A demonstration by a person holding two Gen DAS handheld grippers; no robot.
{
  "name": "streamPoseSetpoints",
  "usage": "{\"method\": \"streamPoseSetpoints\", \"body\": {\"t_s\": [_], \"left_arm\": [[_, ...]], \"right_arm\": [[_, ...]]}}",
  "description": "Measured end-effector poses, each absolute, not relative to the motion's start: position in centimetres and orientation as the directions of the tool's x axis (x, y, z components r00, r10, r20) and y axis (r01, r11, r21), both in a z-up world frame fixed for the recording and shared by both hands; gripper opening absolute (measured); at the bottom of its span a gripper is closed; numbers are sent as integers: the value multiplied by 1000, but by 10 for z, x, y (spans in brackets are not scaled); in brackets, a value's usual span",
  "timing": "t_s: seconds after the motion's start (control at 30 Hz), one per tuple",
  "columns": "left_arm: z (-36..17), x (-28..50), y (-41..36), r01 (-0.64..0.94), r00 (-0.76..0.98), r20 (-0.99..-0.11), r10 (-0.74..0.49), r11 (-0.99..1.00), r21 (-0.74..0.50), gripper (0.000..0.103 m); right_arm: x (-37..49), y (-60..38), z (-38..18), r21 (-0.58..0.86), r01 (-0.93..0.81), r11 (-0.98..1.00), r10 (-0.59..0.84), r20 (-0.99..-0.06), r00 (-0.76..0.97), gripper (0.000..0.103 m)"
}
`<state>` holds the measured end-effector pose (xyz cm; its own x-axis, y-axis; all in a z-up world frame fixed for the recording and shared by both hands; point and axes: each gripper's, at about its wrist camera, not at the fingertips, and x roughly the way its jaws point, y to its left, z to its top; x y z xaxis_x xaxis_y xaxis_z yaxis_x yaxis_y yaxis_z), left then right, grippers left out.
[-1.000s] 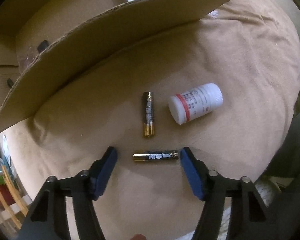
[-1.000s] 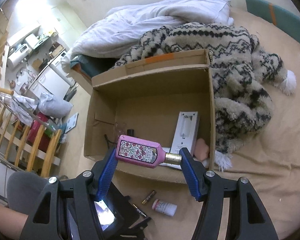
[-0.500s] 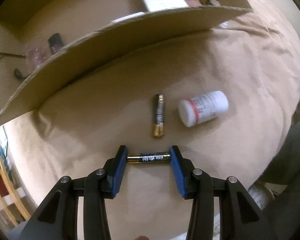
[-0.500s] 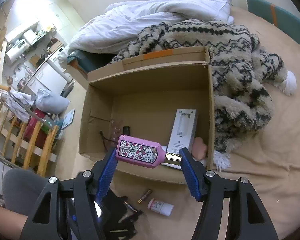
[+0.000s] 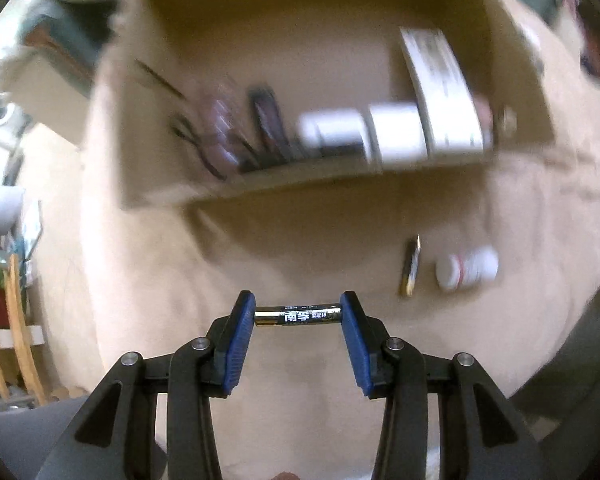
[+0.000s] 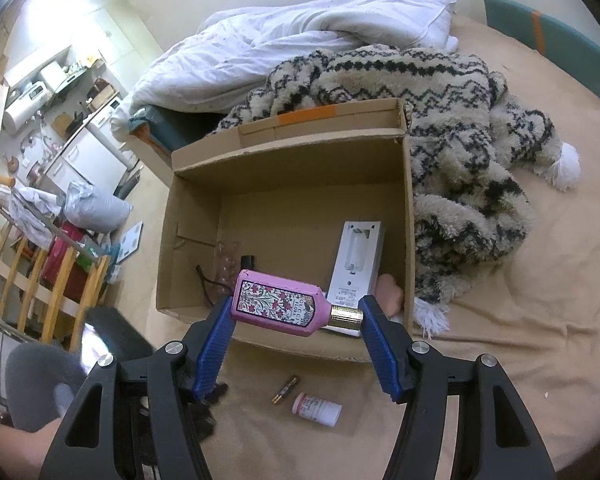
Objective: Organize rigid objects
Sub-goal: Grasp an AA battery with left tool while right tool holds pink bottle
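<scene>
Left wrist view. Left gripper (image 5: 298, 314) has its jaws closed partway on a battery (image 5: 298, 315), which lies crosswise between the blue pads, one end against each pad, clear of the bed (image 5: 148, 280) below. Ahead of the jaws and to their right, a second battery (image 5: 410, 267) lies on the tan cover, and just right of it a white pill bottle (image 5: 466, 269) on its side. Further ahead stands an open cardboard box (image 5: 308, 184); the view is blurred, but a white flat pack (image 5: 440, 92) sits in its right part, two white blocks beside it, and dark items to the left that I cannot identify.

Right wrist view. Right gripper (image 6: 296, 312) holds a pink floral bottle (image 6: 278, 303) crosswise, jaws about half open and closed on it: base against the left pad, gold cap against the right pad. It hangs over the near wall of the box (image 6: 284, 196). The white pack (image 6: 356, 256) lies just beyond the right jaw. Below the jaws, on the bed (image 6: 520, 340), lie the loose battery (image 6: 285, 390) and pill bottle (image 6: 317, 409), near each other. A patterned fleece blanket (image 6: 440, 128) lies beyond and right of the box, a white duvet (image 6: 300, 44) behind it.
</scene>
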<state>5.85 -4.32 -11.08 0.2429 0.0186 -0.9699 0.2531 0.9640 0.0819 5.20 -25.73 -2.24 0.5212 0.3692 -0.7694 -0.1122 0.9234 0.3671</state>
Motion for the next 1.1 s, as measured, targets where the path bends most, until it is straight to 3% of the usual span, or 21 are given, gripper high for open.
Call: {"method": "streamPoseSetpoints", "body": {"t_s": [0.33, 0.5, 1.1], "left_arm": [[-9, 79, -26, 91, 541, -841, 2, 994, 61, 40], [10, 106, -17, 20, 595, -804, 23, 999, 44, 40], [-58, 152, -40, -3, 521, -852, 53, 998, 60, 40]], "right_arm": [[56, -266, 1, 379, -107, 919, 363, -713, 600, 67], [66, -271, 8, 389, -94, 916, 354, -678, 644, 67], [112, -241, -62, 344, -98, 934, 347, -807, 478, 67]]}}
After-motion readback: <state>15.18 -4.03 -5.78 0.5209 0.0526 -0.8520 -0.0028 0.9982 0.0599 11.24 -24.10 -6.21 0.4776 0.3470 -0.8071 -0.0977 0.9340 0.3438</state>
